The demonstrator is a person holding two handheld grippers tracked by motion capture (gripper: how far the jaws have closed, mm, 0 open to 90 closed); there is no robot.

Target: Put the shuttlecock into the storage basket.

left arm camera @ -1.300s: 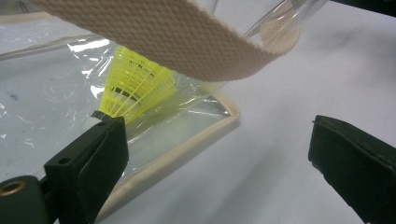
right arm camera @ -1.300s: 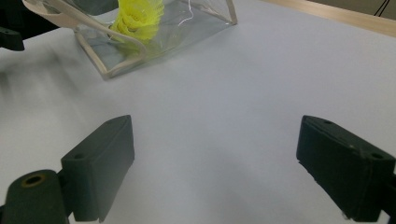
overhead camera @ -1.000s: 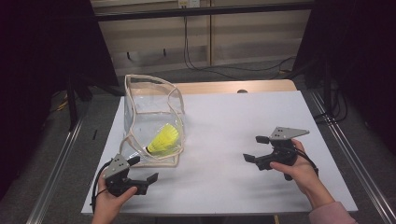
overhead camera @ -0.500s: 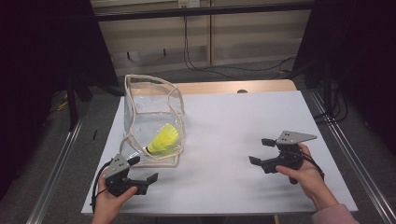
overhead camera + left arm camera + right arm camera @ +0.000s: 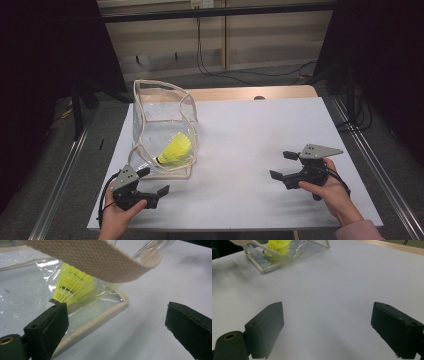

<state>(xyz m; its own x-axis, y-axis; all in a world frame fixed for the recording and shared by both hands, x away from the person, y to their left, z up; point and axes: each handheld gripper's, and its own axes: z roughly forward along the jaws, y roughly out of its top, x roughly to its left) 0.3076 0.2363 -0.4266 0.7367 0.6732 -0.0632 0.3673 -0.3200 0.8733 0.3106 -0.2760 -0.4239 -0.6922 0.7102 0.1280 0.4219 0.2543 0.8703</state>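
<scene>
High view: shuttlecock (image 5: pixel 176 149) sits inside the clear bag (image 5: pixel 162 127), just ahead of the left gripper (image 5: pixel 156 182), jaws wide and empty. Right gripper (image 5: pixel 280 165) well apart across the white table (image 5: pixel 250 135), also wide, so the left hand is nearer.

Left gripper view: shuttlecock's long axis slants, cork low near the jaw, skirt up (behind plastic). Bag strap (image 5: pixel 100 260) crosses overhead.

Right gripper view: bag far off; dim room beyond.

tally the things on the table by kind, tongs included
tongs: 2 (left tongs, right tongs)
clear bag: 1
yellow shuttlecock, inside the bag: 1
total: 4
</scene>
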